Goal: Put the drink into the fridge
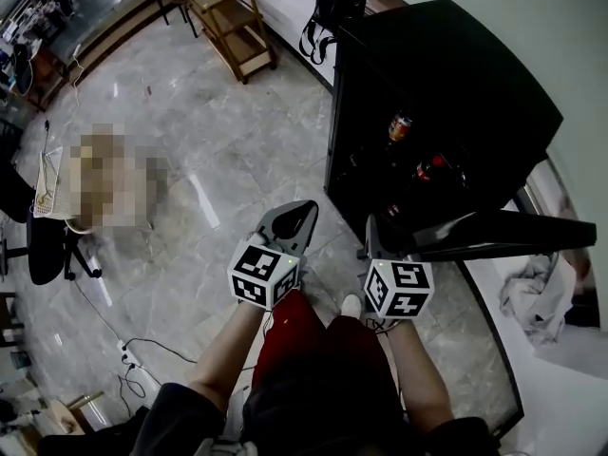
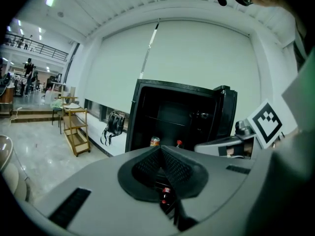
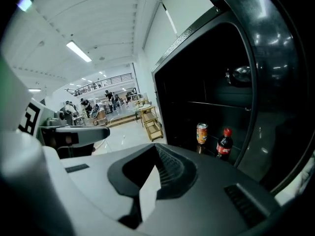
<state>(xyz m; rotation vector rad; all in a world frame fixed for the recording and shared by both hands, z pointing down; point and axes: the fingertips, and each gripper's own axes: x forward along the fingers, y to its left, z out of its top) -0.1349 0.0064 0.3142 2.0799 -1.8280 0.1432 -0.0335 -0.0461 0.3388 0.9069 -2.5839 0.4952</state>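
Left claw (image 1: pixel 306 209), fridge (image 1: pixel 456 74) (can (image 3: pixel 202 132), bottle (image 3: pixel 224 144) inside)

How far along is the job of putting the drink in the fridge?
Mostly done, it seems: a cola bottle and a can stand inside the open fridge. The left tool and right tool are shut and empty. Probably only closing the door remains.

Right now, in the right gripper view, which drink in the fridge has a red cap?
The dark cola bottle, beside the orange can, which has no cap.
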